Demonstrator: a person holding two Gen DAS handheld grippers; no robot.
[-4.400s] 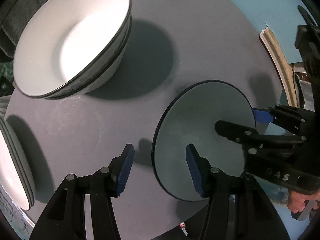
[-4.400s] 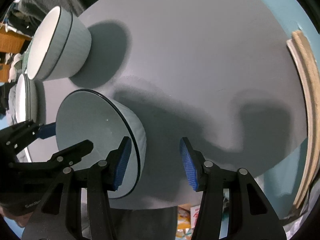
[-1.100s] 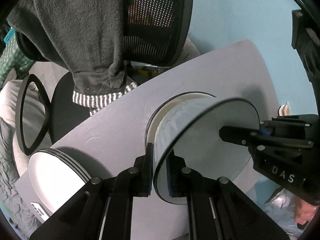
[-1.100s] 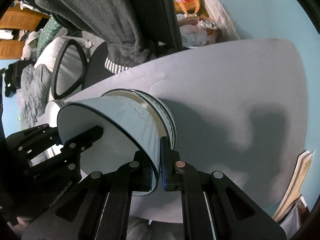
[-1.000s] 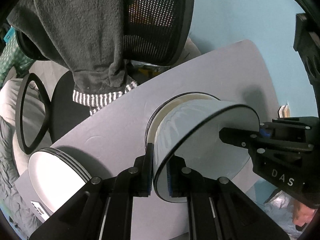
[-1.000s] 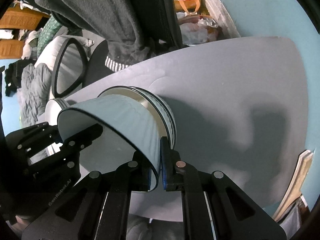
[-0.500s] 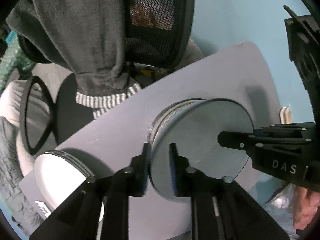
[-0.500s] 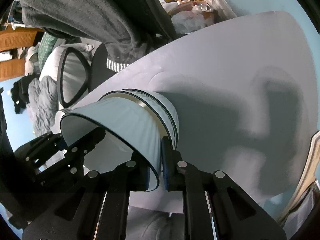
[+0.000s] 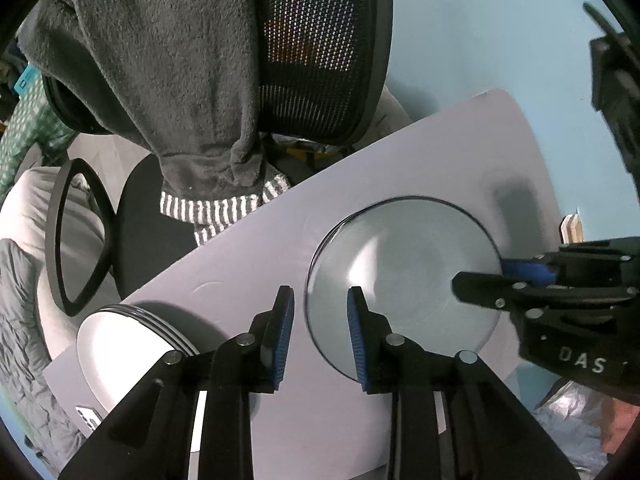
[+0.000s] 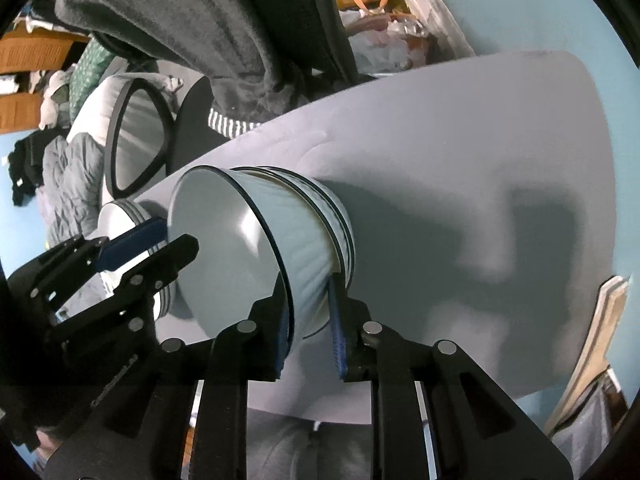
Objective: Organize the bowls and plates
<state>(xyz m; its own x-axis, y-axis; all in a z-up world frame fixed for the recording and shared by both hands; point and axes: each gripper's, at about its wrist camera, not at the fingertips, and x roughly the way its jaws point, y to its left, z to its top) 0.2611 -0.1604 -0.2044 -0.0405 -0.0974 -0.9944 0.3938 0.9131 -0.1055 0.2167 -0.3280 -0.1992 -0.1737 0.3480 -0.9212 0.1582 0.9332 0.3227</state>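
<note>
Your top bowl now sits nested in the bowl stack on the grey table, roughly mid-table, w/ the plate stack just to its left near the table's left edge.

Left gripper: jaws have just been opening. They straddle the bowl's left rim, one pad outside, one inside, w/ a visible gap on both sides, so it's let go. In the right wrist view you see the same: blue pad clear of the rim.

Right gripper: jaws have also just been opening, less wide. The rim on the bowl's right side is between them. Outer pad stands off the ribbed wall; inner pad sits v. close to the rim, and you can't tell for sure if it touches. Looks released, not clamped.

Far side of the table: an office chair w/ a grey fleece draped over its back. A phone lies near the plates at the table's near-left corner.
</note>
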